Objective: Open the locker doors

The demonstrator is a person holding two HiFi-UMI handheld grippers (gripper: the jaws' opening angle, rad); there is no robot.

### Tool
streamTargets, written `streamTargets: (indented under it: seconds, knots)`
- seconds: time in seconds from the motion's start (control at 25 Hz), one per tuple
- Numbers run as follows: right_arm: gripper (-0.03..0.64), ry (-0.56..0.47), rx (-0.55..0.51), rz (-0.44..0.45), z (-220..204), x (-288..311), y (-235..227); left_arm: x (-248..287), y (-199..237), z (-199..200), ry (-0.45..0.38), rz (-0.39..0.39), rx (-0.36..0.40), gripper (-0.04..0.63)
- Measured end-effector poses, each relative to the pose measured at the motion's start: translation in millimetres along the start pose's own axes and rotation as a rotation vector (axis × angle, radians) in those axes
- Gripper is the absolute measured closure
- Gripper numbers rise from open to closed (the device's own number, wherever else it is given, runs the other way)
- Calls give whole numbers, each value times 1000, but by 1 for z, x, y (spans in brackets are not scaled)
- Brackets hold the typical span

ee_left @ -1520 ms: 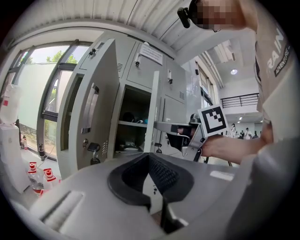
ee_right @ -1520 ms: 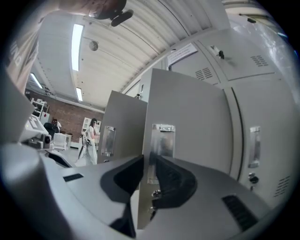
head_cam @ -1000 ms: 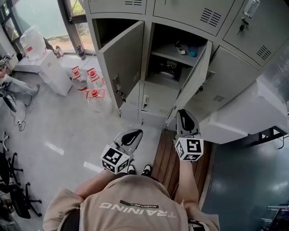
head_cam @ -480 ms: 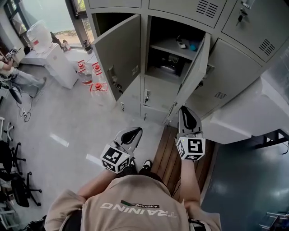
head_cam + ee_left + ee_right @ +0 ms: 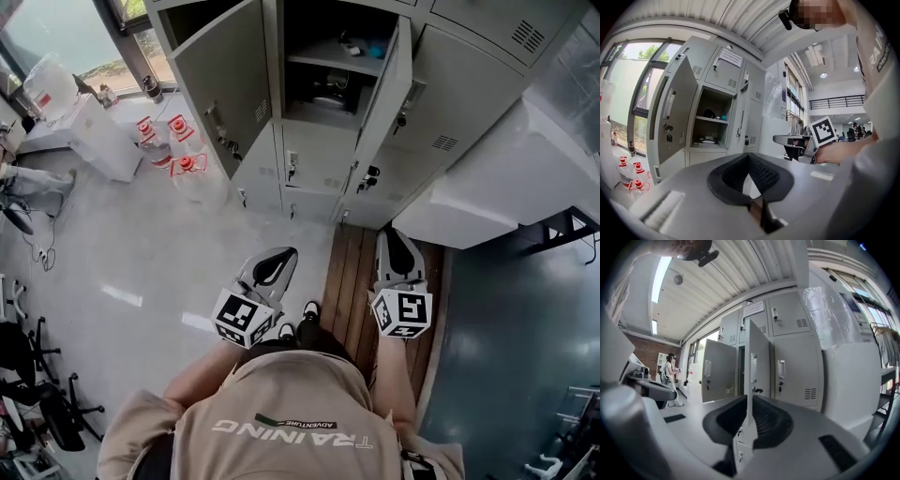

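Two locker doors stand open in the upper part of the head view: the left door (image 5: 223, 82) swings out toward the upper left, and the middle door (image 5: 384, 92) is seen nearly edge-on, hinged on the right of its compartment (image 5: 323, 56). Small items lie on the shelf inside that compartment. The doors to the right (image 5: 459, 94) and the low doors (image 5: 314, 169) beneath are closed. Both grippers are held low in the frame, well apart from the lockers and touching nothing. The left gripper (image 5: 274, 262) is over the pale floor at lower centre, and in its own view its pads meet at the tips with nothing between them. The right gripper (image 5: 394, 246) is over a wooden strip (image 5: 349, 291) just right of centre. Its jaws have just been closing, and in its own view they stand a narrow slit apart with nothing in the gap; the edge of the middle door shows far off through it. Each gripper's marker cube faces the camera near the person's shirt (image 5: 291, 422). Red-capped bottles (image 5: 173, 150) stand on the floor left of the left door, beside a white cabinet (image 5: 89, 136). A large white unit (image 5: 506, 178) fills the right side, and chairs (image 5: 37, 394) sit at the lower left.
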State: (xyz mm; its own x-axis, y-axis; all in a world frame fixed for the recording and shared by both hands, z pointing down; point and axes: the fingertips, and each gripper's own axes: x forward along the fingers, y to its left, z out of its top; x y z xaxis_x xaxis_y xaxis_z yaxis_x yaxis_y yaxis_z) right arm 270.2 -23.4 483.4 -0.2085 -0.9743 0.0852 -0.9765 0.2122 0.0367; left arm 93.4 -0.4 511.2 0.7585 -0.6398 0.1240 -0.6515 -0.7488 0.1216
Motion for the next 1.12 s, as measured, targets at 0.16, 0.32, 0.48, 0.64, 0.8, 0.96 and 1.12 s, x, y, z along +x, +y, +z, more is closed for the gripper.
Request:
streamTargets:
  seconds: [0.16, 0.32, 0.48, 0.64, 0.8, 0.96, 1.12]
  knots:
    - [601, 38, -7, -48, -16, -44, 7, 0, -13, -10, -4, -52, -2, 588]
    - [606, 44, 4, -99, -18, -82, -4, 6, -40, -14, 14, -113, -14, 588]
    - [606, 13, 11, -118, -12, -97, -18, 24, -62, -9, 22, -151, 14, 588]
    - [606, -3, 4, -93, -11, -102, -36, 48, -90, -6, 25, -168, 30, 588]
    - [606, -18, -13, -34, -7, -93, -66, 86, -108, 0, 25, -146, 33, 588]
    - [606, -18, -45, 69, -6, -82, -105, 124, -129, 12, 1, -72, 33, 588]
    - [606, -22, -7, 199, 17, -70, -137, 146, -141, 43, 3, 56, 21, 588]
